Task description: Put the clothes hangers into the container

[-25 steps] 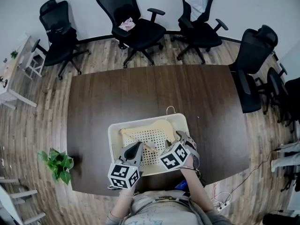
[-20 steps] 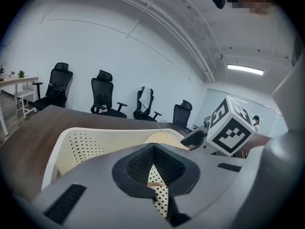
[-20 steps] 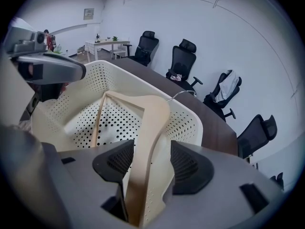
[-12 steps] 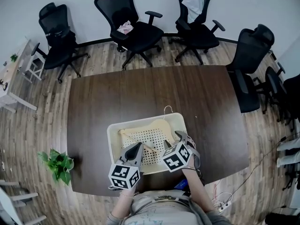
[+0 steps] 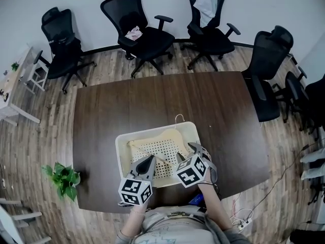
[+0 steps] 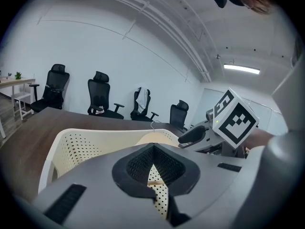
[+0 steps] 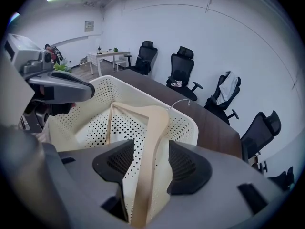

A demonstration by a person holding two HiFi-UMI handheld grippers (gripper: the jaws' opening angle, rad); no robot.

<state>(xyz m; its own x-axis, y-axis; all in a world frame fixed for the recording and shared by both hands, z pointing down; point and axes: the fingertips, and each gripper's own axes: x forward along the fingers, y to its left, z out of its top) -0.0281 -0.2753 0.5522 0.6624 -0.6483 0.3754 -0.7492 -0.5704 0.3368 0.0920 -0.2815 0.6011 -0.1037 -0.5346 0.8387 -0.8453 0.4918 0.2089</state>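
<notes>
A cream perforated basket point(image 5: 122, 142) stands on the dark table near its front edge. A pale wooden hanger point(image 5: 168, 135) lies inside it, its wire hook point(image 5: 177, 118) poking over the far rim. My right gripper point(image 5: 187, 151) is over the basket's right side. In the right gripper view point(image 7: 151, 163) the jaws stand open, with one arm of the hanger point(image 7: 155, 123) running between them and a gap on the left side. My left gripper point(image 5: 150, 158) hovers over the basket's near part. Seen in its own view point(image 6: 152, 149), it is shut, tips touching, holding nothing.
Several black office chairs point(image 5: 139, 32) ring the far side of the table point(image 5: 152, 95). A potted plant point(image 5: 63, 177) sits on the floor at the left. A white side table point(image 5: 12, 85) stands at the far left.
Both grippers stay almost where they were over the basket. The hanger lies the same way. Only the head view shifts slightly.
</notes>
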